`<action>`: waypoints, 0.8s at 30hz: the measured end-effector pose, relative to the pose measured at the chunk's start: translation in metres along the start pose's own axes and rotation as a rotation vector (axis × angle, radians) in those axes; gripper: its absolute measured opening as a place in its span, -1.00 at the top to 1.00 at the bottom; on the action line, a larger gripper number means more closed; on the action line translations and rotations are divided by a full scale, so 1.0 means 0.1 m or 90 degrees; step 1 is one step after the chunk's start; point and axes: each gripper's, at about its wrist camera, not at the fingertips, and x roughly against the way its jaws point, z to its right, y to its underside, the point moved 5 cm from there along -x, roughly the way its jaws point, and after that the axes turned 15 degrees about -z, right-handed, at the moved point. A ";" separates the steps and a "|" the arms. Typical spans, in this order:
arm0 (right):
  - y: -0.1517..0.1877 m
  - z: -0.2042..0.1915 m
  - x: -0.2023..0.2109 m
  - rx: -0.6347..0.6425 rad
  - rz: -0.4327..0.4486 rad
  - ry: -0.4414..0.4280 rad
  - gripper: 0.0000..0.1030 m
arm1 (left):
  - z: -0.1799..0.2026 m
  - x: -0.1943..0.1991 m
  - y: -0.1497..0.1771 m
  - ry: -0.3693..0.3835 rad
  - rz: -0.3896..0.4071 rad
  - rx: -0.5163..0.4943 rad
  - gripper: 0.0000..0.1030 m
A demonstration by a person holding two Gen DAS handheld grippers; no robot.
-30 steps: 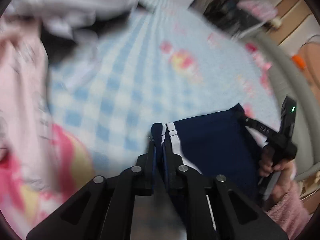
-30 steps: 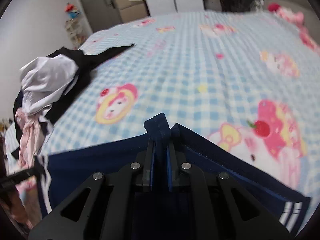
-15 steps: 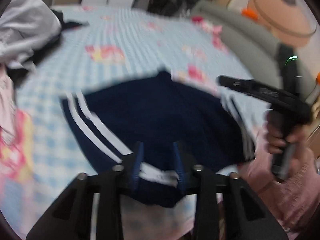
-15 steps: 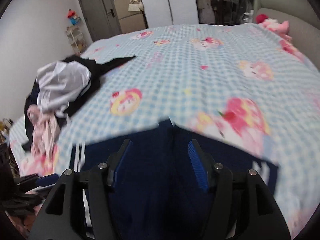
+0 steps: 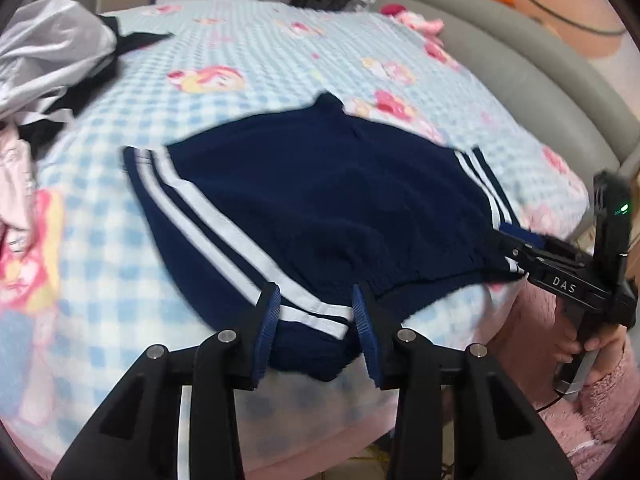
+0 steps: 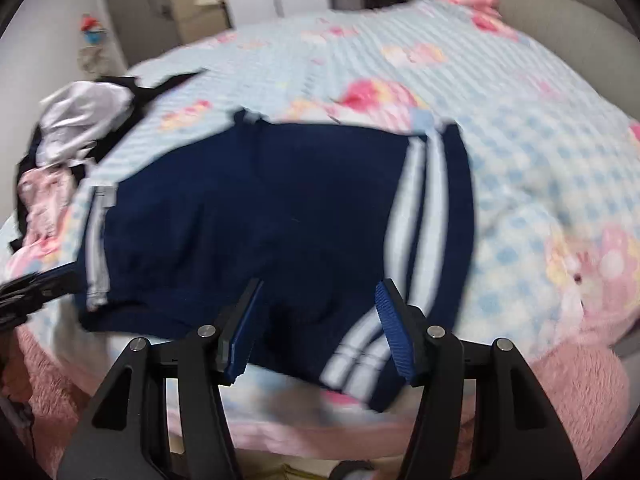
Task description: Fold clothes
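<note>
Navy shorts with white side stripes [image 5: 320, 200] lie spread flat on the blue checked bed cover, waistband toward the near edge. They also show in the right wrist view [image 6: 260, 220]. My left gripper [image 5: 316, 320] is open, its jaws straddling the left waistband corner. My right gripper [image 6: 316, 320] is open over the right waistband corner. In the left wrist view the right gripper [image 5: 516, 240] sits at the shorts' right corner.
A pile of grey, black and pink clothes [image 5: 48, 68] lies at the bed's left side, also in the right wrist view [image 6: 76, 132]. A grey headboard [image 5: 540, 60] runs along the right. The pink blanket edge [image 6: 560, 380] hangs at the front.
Both grippers were shut on the shorts' corners and lifting them. They laid the shorts flat on the bed, opened and drew back toward the near edge.
</note>
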 end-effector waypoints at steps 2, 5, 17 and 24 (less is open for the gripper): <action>0.01 -0.08 -0.07 0.018 -0.010 0.010 -0.14 | 0.05 -0.12 0.05 -0.030 -0.033 -0.007 0.23; 0.10 0.02 -0.19 -0.003 -0.036 0.003 -0.14 | 0.00 -0.25 0.18 -0.044 -0.078 0.008 0.24; -0.31 0.63 0.07 -0.061 0.006 0.016 -0.27 | 0.13 0.09 -0.30 -0.022 -0.027 -0.008 0.25; -0.41 1.28 -0.27 -0.132 -0.049 0.010 -0.27 | 0.11 -0.24 -0.28 -0.059 -0.115 -0.009 0.24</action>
